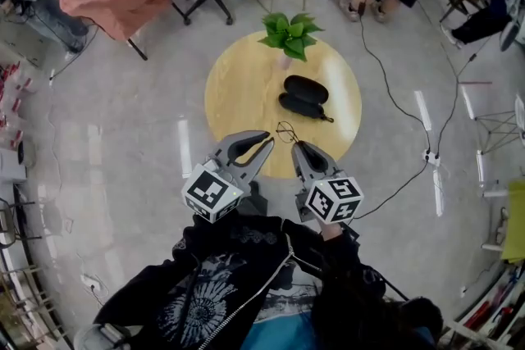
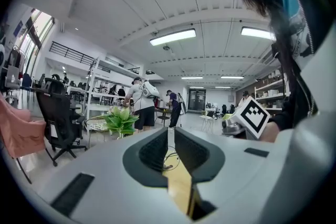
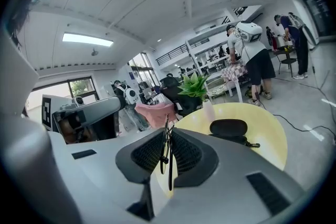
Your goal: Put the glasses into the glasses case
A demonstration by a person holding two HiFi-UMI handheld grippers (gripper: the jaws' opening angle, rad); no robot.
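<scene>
Glasses [image 3: 170, 165] stand pinched edge-on between the right gripper's [image 3: 168, 131] jaws and stick out past its tips. Ahead of that gripper, well apart, the black glasses case [image 3: 229, 128] lies open on the round worktop [image 3: 268, 134]. Just left of it, the left gripper [image 2: 171, 132] is empty, its jaws nearly pressed together.

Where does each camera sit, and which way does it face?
Head view: on the person's head, facing steeply down at the table, glasses case, left gripper, right gripper and dark jacket.
Left gripper view: on the left gripper, facing along its jaws across the table toward the plant; the right gripper's cube and jacket show.
Right gripper view: on the right gripper, jaws shut on the glasses, facing the glasses case; left gripper at left.
Shared: all show the plant.
</scene>
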